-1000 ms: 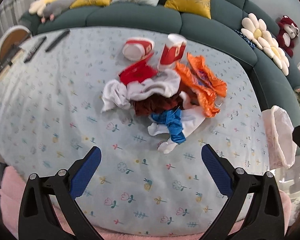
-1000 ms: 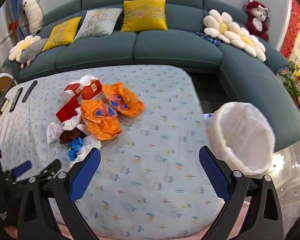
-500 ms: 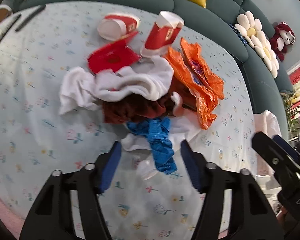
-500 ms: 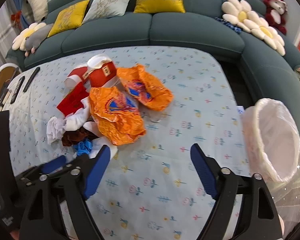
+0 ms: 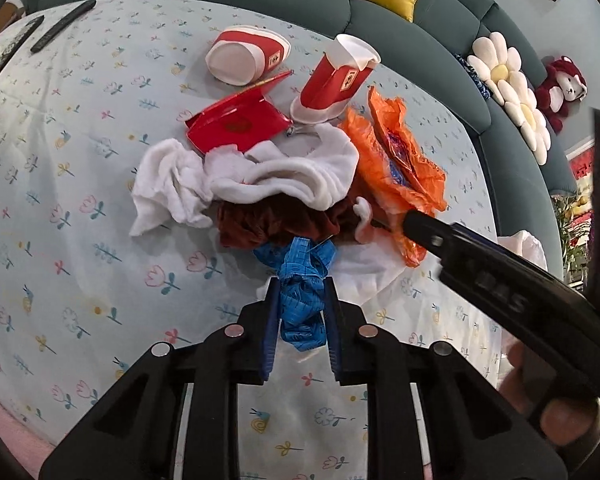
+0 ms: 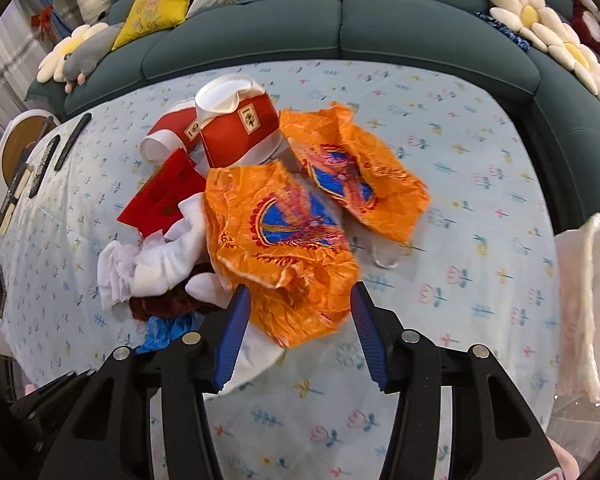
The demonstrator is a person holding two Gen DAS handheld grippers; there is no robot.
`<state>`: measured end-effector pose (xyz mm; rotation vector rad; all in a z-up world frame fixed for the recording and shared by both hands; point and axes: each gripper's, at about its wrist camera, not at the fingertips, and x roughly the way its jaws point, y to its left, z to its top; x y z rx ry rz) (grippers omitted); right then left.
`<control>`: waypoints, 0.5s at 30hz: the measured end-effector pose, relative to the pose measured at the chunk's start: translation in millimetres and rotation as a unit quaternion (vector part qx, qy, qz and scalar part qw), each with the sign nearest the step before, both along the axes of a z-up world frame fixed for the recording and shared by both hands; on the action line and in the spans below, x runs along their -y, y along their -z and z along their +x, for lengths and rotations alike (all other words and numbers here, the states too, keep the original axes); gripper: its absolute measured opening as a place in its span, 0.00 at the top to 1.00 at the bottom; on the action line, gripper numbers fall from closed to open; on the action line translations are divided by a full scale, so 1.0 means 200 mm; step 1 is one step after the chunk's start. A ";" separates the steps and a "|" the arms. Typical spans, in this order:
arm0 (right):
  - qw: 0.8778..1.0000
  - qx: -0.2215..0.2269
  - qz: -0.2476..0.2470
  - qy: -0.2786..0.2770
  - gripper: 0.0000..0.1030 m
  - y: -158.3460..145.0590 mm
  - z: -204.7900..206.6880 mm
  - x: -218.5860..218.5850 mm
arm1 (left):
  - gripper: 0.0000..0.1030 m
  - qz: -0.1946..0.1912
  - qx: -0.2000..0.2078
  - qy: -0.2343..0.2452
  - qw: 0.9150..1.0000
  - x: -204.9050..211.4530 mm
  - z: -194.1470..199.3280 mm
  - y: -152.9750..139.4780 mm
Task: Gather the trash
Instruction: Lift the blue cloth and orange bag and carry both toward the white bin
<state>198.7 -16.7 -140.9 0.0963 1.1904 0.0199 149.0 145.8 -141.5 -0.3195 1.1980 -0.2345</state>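
Note:
A heap of trash lies on the flower-print tablecloth [image 5: 80, 240]: two red paper cups [image 5: 246, 58] [image 5: 336, 80], a red packet [image 5: 236, 124], white tissues [image 5: 284, 172], a dark red rag [image 5: 276, 220], two orange wrappers and a blue wrapper [image 5: 300, 264]. My left gripper [image 5: 301, 286] is closing, and its pads press the near end of the blue wrapper. My right gripper [image 6: 300, 292] is closing too, with the near orange wrapper [image 6: 284, 240] between its pads, which stand just off it. The second orange wrapper [image 6: 352, 176] lies behind. A bin lined with a white bag [image 6: 584, 312] stands off the table's right edge.
Two black remotes [image 5: 60, 26] lie at the table's far left. A dark green sofa [image 6: 340, 28] with yellow cushions and flower pillows curves behind and to the right. One black finger of the right gripper [image 5: 424, 226] crosses the left wrist view beside the heap.
Both grippers came down and forward onto the heap while their jaws narrowed. The left closed around the blue wrapper. The right arrived over the near orange wrapper.

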 end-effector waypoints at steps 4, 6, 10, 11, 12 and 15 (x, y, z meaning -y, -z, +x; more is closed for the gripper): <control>1.000 -0.022 0.008 -0.008 0.81 0.07 0.04 -0.01 | 0.80 0.007 -0.004 0.002 1.000 0.01 0.01 0.00; 1.000 -0.022 0.011 -0.007 0.90 0.08 0.04 0.00 | 0.80 0.015 -0.003 0.005 1.000 0.02 0.01 -0.02; 1.000 -0.008 0.019 -0.003 0.99 0.03 0.01 0.03 | 0.81 0.026 0.005 0.007 1.000 0.03 0.00 -0.07; 1.000 -0.002 0.023 -0.001 0.99 0.00 0.00 0.05 | 0.81 0.027 0.009 0.007 1.000 0.04 0.00 -0.08; 1.000 0.006 0.028 0.000 0.99 -0.03 -0.02 0.06 | 0.81 0.027 0.013 0.007 1.000 0.04 -0.01 -0.11; 0.999 0.025 0.034 0.004 0.99 -0.12 -0.04 0.10 | 0.81 0.027 0.028 0.010 0.999 0.07 -0.02 -0.19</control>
